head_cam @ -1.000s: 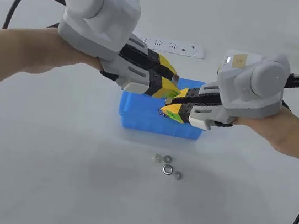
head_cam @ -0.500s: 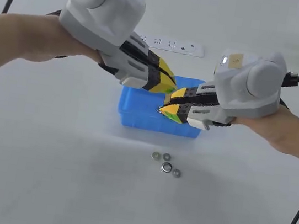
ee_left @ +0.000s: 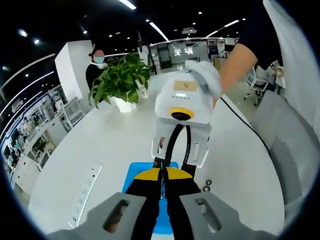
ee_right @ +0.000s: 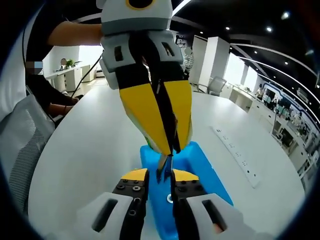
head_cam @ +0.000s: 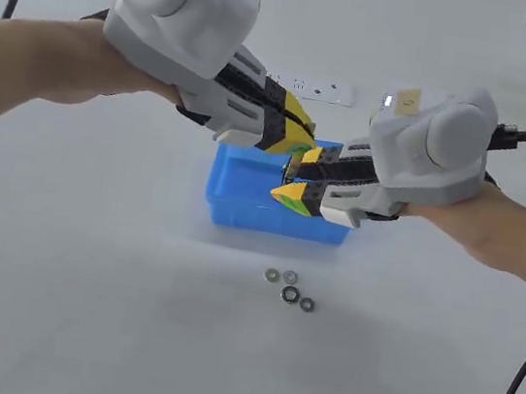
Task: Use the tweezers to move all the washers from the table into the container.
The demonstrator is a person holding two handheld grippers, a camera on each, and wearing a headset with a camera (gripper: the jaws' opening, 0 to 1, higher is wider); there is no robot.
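Over the blue container [head_cam: 238, 203], my left gripper [head_cam: 300, 142] reaches in from the upper left, shut on thin dark tweezers [ee_right: 165, 167] that poke out past its yellow tips. My right gripper [head_cam: 281, 192] faces it tip to tip from the right. Its jaws are narrowly parted around the tweezers' end, so it is open. In front of the container, several small metal washers [head_cam: 289, 287] lie in a loose cluster on the white table. The right gripper view shows a small ring [ee_right: 170, 199] on the container floor.
A white power strip [head_cam: 308, 88] lies behind the container. Cables trail from both grippers. A potted plant [ee_left: 120, 80] stands at the far end of the table, with a person [ee_left: 97, 65] behind it. A grey chair [ee_right: 25, 145] stands beside the table.
Half a second ago the left gripper's tips sat a little higher and left. They have now come down against the right gripper's tips. The washers have not moved.
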